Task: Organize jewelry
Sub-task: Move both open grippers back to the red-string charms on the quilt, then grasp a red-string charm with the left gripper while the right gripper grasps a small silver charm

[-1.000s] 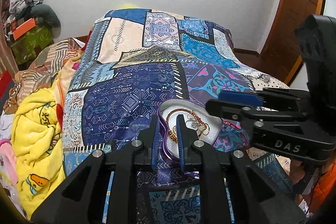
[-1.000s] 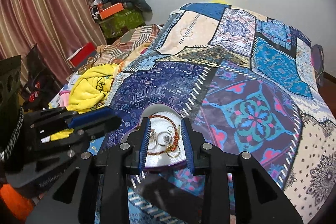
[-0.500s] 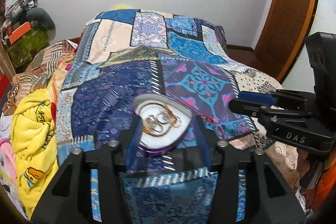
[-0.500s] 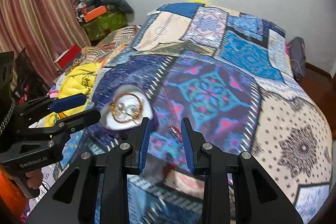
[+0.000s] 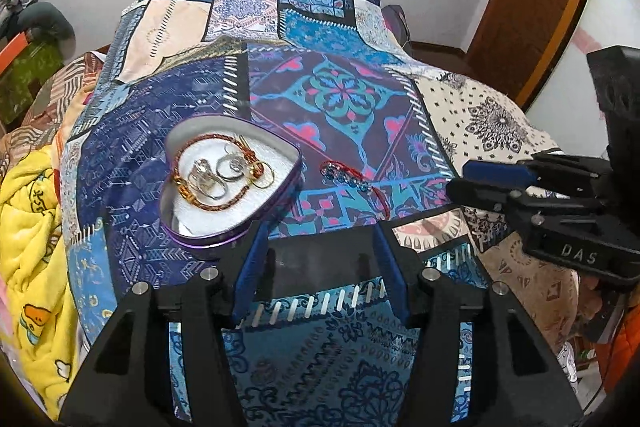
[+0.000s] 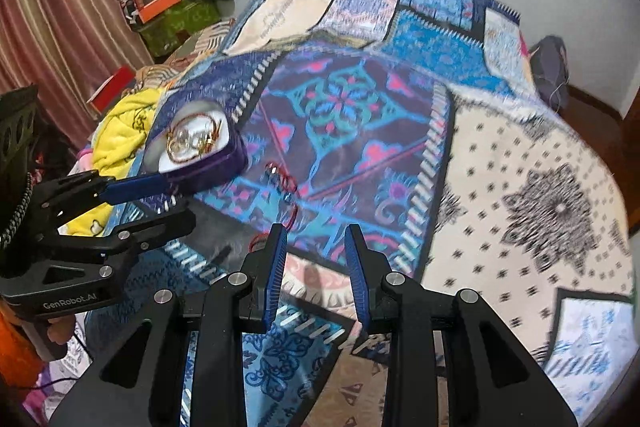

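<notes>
We hold our left gripper [image 5: 318, 239] and right gripper [image 6: 316, 247] with jaws wide apart and empty; the heart tin [image 5: 228, 183] sits full on the bedspread [image 5: 340, 99]; the red bracelet [image 5: 356, 183] beside it could snag or slip off the thin thread.

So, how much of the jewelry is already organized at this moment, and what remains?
Mostly done: the heart-shaped tin already holds rings and a braided bracelet. Nothing is in hand; the left gripper and the right gripper are both open and empty. Left: the red beaded bracelet lies on the bedspread beside the tin.
</notes>
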A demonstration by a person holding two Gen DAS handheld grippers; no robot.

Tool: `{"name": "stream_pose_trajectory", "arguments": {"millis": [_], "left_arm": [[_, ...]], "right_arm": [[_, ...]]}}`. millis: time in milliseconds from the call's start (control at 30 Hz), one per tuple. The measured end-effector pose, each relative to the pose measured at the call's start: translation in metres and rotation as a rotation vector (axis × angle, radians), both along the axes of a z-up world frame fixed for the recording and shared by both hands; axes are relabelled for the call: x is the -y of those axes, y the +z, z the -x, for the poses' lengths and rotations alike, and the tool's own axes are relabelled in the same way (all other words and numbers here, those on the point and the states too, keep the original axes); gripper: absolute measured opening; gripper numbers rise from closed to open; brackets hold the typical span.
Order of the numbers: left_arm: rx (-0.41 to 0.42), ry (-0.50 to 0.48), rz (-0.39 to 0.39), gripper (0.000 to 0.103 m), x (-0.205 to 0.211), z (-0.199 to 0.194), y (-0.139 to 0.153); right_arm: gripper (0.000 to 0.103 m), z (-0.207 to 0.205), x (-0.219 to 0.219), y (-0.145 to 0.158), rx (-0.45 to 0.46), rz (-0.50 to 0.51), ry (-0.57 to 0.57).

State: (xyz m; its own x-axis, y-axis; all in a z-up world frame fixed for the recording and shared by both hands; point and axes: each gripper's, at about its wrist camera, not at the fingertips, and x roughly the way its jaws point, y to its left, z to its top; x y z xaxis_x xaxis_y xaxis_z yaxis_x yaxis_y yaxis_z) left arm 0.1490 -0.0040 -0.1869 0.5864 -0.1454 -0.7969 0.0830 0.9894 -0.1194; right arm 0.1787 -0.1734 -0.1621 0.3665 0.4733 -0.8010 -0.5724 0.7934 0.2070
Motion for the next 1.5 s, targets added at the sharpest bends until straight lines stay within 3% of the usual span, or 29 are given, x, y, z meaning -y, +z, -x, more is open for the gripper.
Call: {"name": "stream_pose_trajectory", "arguments": {"millis": [200, 367, 567, 667, 933, 1233, 1367, 1500], "left_arm": [[-0.024, 0.011, 0.026, 0.052, -0.005, -0.004, -0.01], [-0.032, 0.013, 0.036, 0.038, -0.011, -0.007, -0.015], [-0.038, 0.011, 0.054, 0.034, -0.016, -0.009, -0.019], [-0.043, 0.013, 0.06, 0.034, -0.018, -0.011, -0.022], [-0.045, 0.014, 0.058, 0.034, -0.017, -0.011, -0.022], [-0.056, -0.002, 0.086, 0.034, -0.01, -0.015, -0.019], [-0.063, -0.003, 0.092, 0.034, 0.001, -0.027, -0.019], [-0.07, 0.013, 0.1, 0.034, 0.013, -0.045, -0.021]], "right_arm": [[0.027, -0.01, -0.017, -0.015, -0.041, -0.005, 0.022], [0.027, -0.019, -0.032, -0.023, -0.053, 0.0, 0.043], [0.026, -0.019, -0.054, -0.032, -0.033, 0.045, 0.097], [0.012, -0.017, -0.059, -0.035, 0.0, 0.073, 0.11], [0.003, -0.01, -0.047, -0.031, -0.003, 0.052, 0.11], [0.003, 0.005, -0.009, -0.02, -0.015, 0.0, 0.063], [0.003, 0.008, -0.001, -0.016, 0.021, 0.046, 0.036], [0.006, 0.002, 0.013, -0.018, -0.01, 0.053, -0.016]]}}
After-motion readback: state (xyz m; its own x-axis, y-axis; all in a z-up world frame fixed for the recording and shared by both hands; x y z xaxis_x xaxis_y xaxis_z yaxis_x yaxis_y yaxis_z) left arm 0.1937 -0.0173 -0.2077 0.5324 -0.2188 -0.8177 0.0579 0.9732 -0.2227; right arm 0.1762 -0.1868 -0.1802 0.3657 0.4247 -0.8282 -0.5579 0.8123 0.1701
